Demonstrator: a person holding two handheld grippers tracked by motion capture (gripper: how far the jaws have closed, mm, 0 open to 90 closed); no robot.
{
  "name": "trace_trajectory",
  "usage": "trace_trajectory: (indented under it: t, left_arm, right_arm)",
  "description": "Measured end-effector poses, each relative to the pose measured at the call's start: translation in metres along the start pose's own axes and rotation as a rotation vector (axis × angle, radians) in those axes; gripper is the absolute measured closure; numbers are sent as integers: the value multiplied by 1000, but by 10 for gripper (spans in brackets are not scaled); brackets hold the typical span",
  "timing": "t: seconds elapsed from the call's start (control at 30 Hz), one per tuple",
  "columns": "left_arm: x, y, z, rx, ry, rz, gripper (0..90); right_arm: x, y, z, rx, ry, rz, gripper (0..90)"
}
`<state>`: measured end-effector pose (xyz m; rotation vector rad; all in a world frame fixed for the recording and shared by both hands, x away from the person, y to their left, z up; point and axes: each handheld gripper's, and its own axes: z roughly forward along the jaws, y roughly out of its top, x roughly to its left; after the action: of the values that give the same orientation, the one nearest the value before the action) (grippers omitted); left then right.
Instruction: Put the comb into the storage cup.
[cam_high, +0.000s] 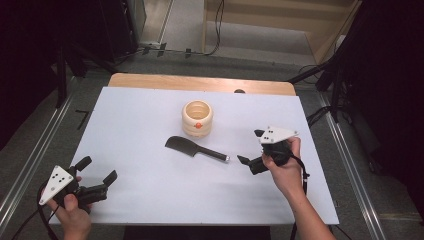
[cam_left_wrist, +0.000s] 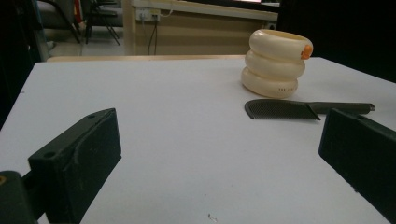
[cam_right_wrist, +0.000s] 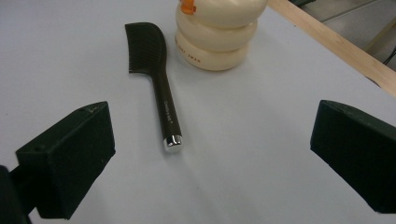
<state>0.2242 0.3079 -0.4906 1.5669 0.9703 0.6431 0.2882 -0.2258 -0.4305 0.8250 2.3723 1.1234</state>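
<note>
**Approach to the comb: right gripper lined up, nothing held yet**

Scene: white table (cam_high: 150, 190) with a black comb (cam_high: 195, 148) lying flat near the centre. Its toothed head points toward the person's left; its handle ends in a small silver cap (cam_right_wrist: 172, 142) pointing toward the right gripper. Just beyond the comb stands a cream ribbed holder (cam_high: 197, 118), upright, open at the top, with an orange mark on its side. Comb and holder sit close together, but I cannot tell whether they touch.

Right gripper (cam_high: 250, 150): jaws spread wide, empty. In the right gripper view the handle runs up the gap between the jaws, the capped end nearest, a little left of centre. The gripper is near the cap but apart from it.

Left gripper (cam_high: 97, 170): jaws also wide apart, empty, at the near left of the table, well apart from the comb. The left gripper view sees comb and holder from the side, farther off.

Judgement: the step in hand is the reach for the comb, with the right gripper leading. No grasp has been made.

Next move calls for: advancing the right gripper along the handle, shifting slightly so the handle centres between the jaws, lowering to table level, then closing across the narrow handle. The handle is thin and lies flat, so the jaws must come low or they may slip over it.
</note>
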Motion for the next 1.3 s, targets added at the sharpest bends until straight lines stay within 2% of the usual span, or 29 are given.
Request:
trace_trajectory:
  t: [0.33,0.37,0.53,1.07,1.3]
  left_arm:
    - [0,0,1,1,-1,6,0]
    - [-1,0,1,1,-1,6,0]
    - [-1,0,1,4,-2,8,0]
    - [-2,0,1,12,-7,22,0]
    - [-2,0,1,13,-8,23,0]
  right_arm:
    - [-2,24,20,75,35,-54,0]
    - [-2,28,25,86,45,-71,0]
    - [0,36,34,130,63,-85,0]
    - [2,53,60,216,99,-126,0]
    - [6,58,73,280,126,-153,0]
